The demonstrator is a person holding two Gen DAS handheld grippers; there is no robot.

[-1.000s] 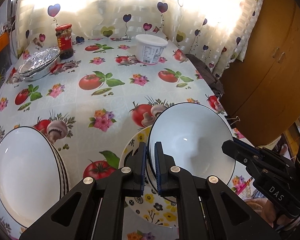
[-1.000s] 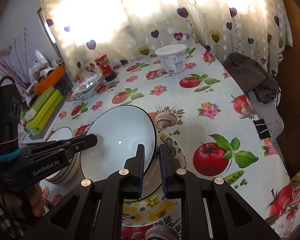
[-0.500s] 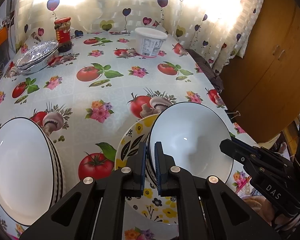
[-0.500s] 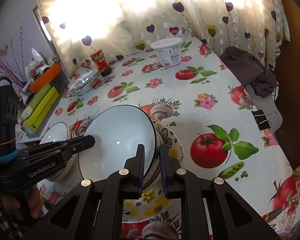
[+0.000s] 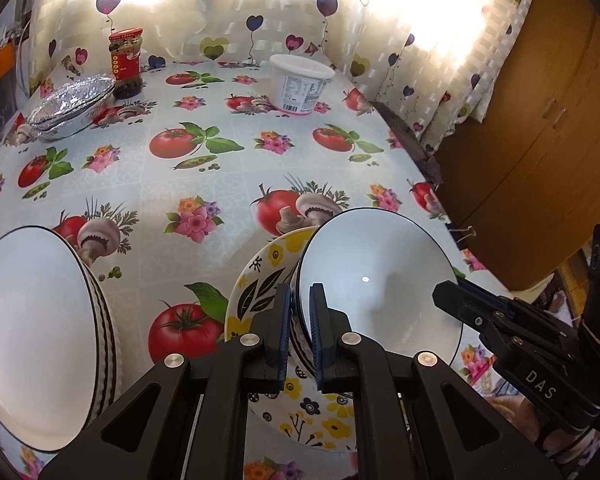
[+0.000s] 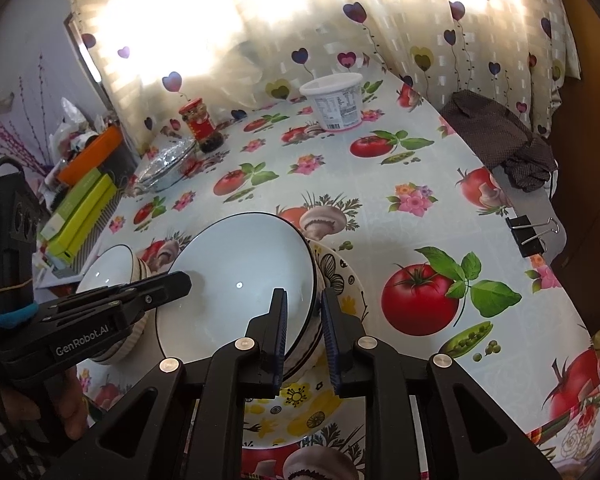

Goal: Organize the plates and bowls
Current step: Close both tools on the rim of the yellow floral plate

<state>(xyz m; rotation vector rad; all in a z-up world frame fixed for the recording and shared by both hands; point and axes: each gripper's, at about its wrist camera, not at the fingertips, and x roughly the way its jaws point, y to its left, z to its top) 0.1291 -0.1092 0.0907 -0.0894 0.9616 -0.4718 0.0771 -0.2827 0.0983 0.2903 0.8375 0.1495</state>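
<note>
Nearest the cameras, two black hand-held grippers meet on one white bowl [image 5: 376, 276] with a thin dark rim. The left gripper [image 5: 299, 312] straddles the bowl's left edge, and the right gripper [image 6: 303, 320] straddles its right edge. Both sets of jaws are opening. The rim stands between each pair of blue-lined fingers [image 5: 283, 320]. On the left the gap to the rim is narrow; on the right the fingers [image 6: 329, 320] stand plainly apart from the wall with daylight on either side. A person's hand [image 6: 66, 404] grips the left tool's handle.

The bowl sits tilted on a yellow flowered plate [image 5: 260, 280] near the front edge of the table. Whether another bowl nests beneath it cannot be told for sure, though ribbed walls show under its rim.

Just to the left, a second stack of white bowls [image 5: 36, 332] with ribbed sides rests apart from the plate on a tablecloth [image 5: 204, 176] printed with tomatoes, mushrooms and flowers.

On the right edge of the table a black binder clip [image 6: 530, 232] grips the cloth, and beyond it lies a crumpled dark brown cloth [image 6: 496, 136].

Farther back on the left lies a foil dish [image 5: 72, 106], with a red-labelled jar [image 5: 126, 62] just behind it. A white plastic tub [image 5: 300, 84] stands near the far middle.

Behind everything hangs a pale sunlit curtain [image 5: 228, 20] dotted with hearts. A wooden cabinet [image 5: 540, 128] stands at right.
</note>
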